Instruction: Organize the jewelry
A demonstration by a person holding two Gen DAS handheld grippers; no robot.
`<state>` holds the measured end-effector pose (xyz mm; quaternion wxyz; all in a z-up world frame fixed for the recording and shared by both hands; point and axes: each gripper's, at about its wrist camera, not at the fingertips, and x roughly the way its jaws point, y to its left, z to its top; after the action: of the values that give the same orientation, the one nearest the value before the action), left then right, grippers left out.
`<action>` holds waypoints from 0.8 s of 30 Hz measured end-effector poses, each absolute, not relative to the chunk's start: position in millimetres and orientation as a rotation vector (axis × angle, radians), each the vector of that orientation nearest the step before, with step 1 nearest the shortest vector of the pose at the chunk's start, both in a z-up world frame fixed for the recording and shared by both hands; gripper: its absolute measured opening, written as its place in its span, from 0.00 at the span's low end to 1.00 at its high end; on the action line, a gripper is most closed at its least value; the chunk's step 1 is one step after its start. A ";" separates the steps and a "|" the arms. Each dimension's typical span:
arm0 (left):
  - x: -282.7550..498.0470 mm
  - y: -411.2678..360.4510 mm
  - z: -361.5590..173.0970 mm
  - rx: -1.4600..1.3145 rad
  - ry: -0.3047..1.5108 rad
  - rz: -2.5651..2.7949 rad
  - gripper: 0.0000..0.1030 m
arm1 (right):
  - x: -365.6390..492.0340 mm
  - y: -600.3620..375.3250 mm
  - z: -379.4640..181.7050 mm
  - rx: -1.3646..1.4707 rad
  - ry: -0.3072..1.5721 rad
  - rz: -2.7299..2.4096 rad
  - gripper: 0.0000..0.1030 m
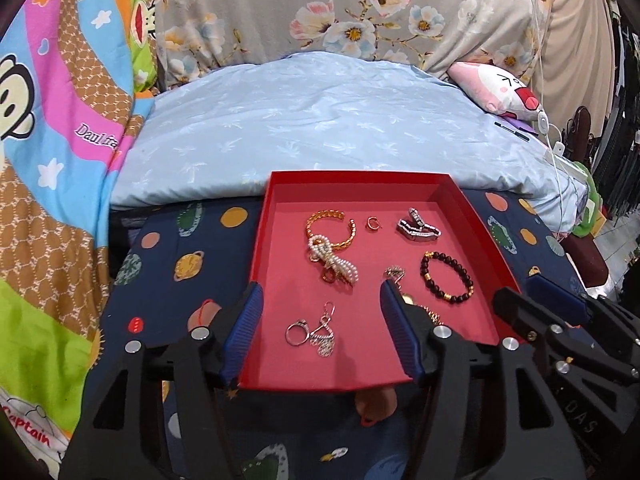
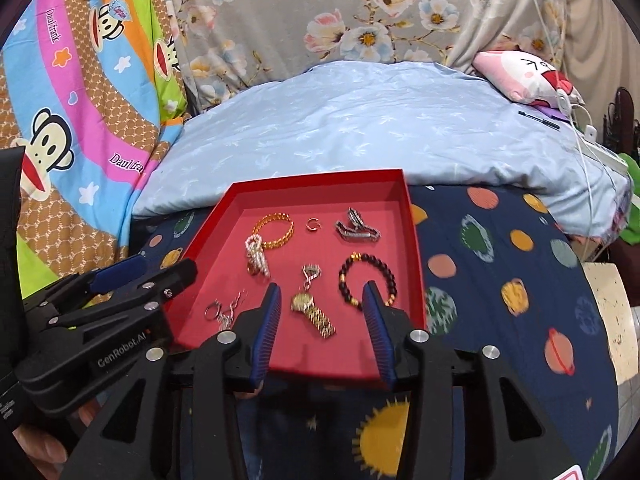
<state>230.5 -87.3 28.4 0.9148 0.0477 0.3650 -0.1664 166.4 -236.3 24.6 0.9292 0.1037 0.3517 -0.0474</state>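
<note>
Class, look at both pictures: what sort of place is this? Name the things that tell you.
Most likely a bedroom: a pale blue patterned bedsheet over a mattress, a pink cartoon-face pillow, and a flowered grey curtain behind.

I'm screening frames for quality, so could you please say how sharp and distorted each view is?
Left wrist view: mostly sharp, the pearl bow crisp, fisheye bending the red tray rim. Right wrist view: same bend, softer, the gold watch slightly smeared, dark vignette in the corners.

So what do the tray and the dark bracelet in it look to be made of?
Red tray: probably matte card, given its thin folded walls and lack of shine. Dark bracelet: glossy round beads, stone or glass by the look, with a few gold-coloured spacer beads, likely metal.
</note>
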 end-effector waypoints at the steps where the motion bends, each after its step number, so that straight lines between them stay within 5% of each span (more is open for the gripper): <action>1: 227.1 -84.9 29.1 0.099 0.749 -0.336 0.59 | 161.2 -235.8 25.0 0.215 0.719 -0.100 0.42; 13: 192.8 -56.6 18.3 0.076 0.759 -0.252 0.81 | 127.5 -222.8 17.5 0.222 0.719 -0.129 0.57; 24: 196.0 -68.1 12.6 0.101 0.742 -0.199 0.87 | 134.4 -220.3 13.4 0.172 0.691 -0.197 0.71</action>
<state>196.0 -68.1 12.6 0.9258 0.0492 0.3620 -0.0969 134.4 -220.3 13.4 0.9325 0.0842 0.3376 -0.0964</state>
